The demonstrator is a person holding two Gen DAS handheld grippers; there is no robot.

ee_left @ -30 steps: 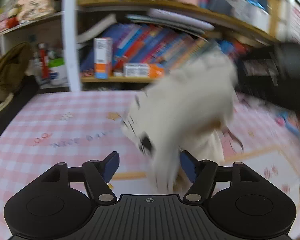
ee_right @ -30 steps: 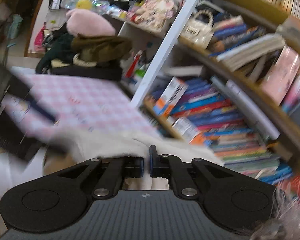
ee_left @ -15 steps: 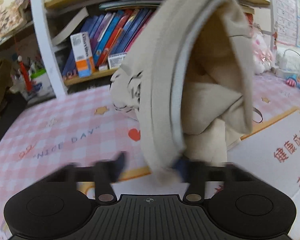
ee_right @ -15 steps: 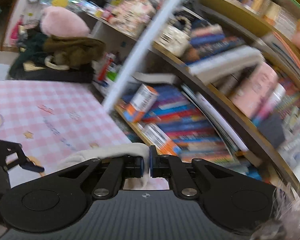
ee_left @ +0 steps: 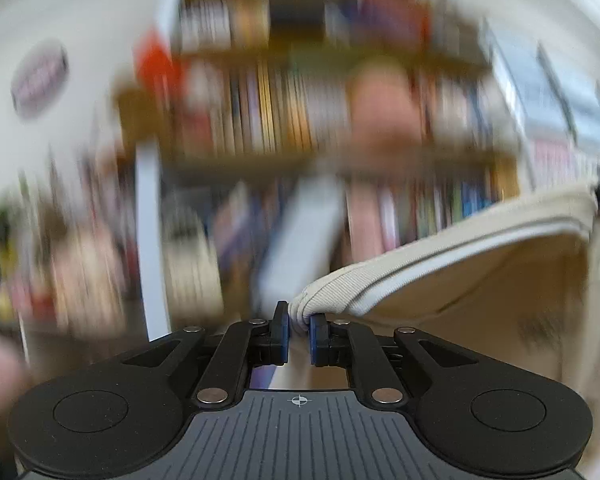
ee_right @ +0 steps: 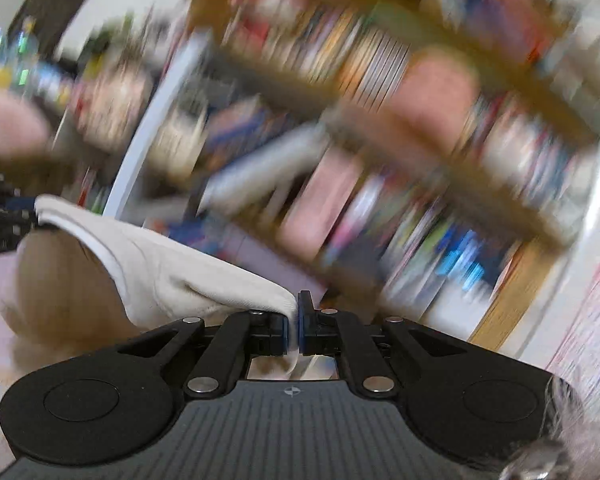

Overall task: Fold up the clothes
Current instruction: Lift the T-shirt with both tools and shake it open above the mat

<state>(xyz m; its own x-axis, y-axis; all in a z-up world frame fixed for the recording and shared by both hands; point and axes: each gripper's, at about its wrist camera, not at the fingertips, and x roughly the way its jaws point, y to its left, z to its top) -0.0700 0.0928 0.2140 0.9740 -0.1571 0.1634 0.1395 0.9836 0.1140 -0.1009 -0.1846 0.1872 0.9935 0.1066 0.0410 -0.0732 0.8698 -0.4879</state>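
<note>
Your cream garment (ee_left: 480,264) hangs in the air, stretched between both claws; no desk shows. It looks soft and light, so hold the ribbed hem. Left claw (ee_left: 299,322) and right claw (ee_right: 296,316) are clenched on it.

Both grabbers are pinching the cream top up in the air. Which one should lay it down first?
Neither clearly, probably both together. The left gripper and right gripper each clamp an end of the ribbed hem of the cream top, stretched between them.
</note>
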